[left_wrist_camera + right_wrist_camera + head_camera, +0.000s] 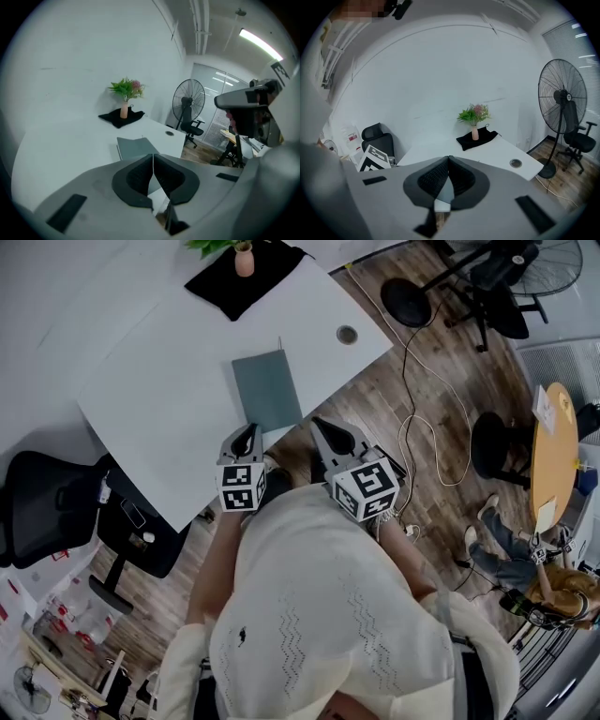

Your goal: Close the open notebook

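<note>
The notebook [267, 390] lies flat and closed, cover up, on the table [159, 399], close to its near edge and just beyond both grippers. The closing looks done, so the step in hand is probably only to draw clear. To do that well, hold both tools above the cover and avoid nudging the notebook toward the edge. The left hand-held gripper [246, 439] is clenched on nothing, and the right hand-held gripper [330, 432] is likewise clenched and empty.

Count: one notebook, two grippers, one table, one cloth [246, 282], one vase [244, 259] on it, and one cable hole [347, 334].
</note>
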